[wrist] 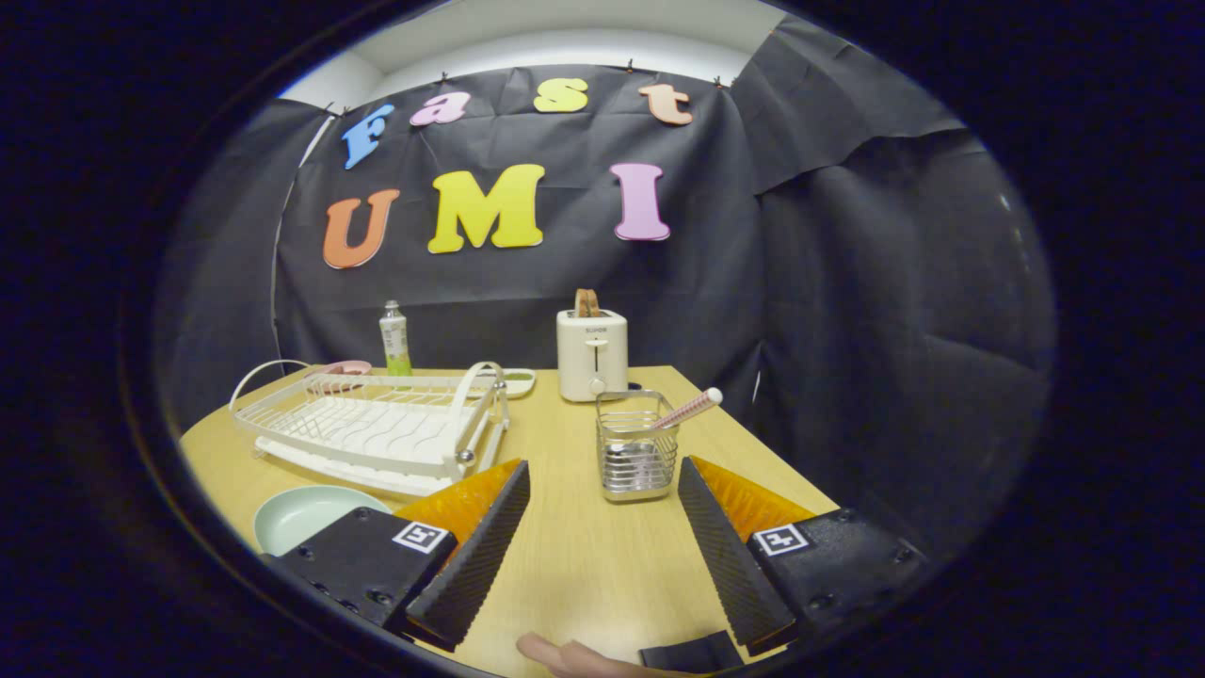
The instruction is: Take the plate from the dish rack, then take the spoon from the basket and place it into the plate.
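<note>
Gripper view: tongs (602,485) spread wide; spoon (685,411) in basket (637,459) just ahead.

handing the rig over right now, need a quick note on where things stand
Hand-held gripper: open, holding nothing, fingers spread over bare table.
Plate: already out of the dish rack, lying on the table just in front of the rack, beside the left finger.
Spoon: still in the basket, handle sticking out toward the right; the basket stands just ahead of the fingers.
Done: plate taken out.
Left: grasp the spoon, lift it from the basket, put it in the plate.
</note>
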`<move>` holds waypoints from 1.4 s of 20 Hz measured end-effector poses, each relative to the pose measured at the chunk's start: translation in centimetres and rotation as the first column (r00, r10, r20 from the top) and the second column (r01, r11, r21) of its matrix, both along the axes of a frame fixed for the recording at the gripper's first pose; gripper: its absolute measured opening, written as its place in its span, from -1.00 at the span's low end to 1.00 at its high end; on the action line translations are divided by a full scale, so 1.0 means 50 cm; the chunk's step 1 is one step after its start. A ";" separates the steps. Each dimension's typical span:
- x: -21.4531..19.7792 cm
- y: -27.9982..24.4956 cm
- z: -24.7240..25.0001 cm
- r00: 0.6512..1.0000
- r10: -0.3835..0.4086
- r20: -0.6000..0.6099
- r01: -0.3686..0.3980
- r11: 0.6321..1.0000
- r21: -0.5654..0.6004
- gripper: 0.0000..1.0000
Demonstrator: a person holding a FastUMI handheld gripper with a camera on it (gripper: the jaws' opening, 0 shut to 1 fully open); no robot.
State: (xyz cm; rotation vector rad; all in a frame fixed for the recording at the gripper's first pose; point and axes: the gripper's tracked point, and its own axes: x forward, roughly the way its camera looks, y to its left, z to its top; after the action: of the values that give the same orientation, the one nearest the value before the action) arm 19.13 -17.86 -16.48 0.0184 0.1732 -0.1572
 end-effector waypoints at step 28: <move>0.166 0.000 0.227 0.977 0.092 0.194 -0.099 0.995 0.030 -0.68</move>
State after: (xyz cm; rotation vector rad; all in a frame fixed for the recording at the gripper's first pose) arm 27.41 -17.87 -5.14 0.0641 -0.0166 -0.0555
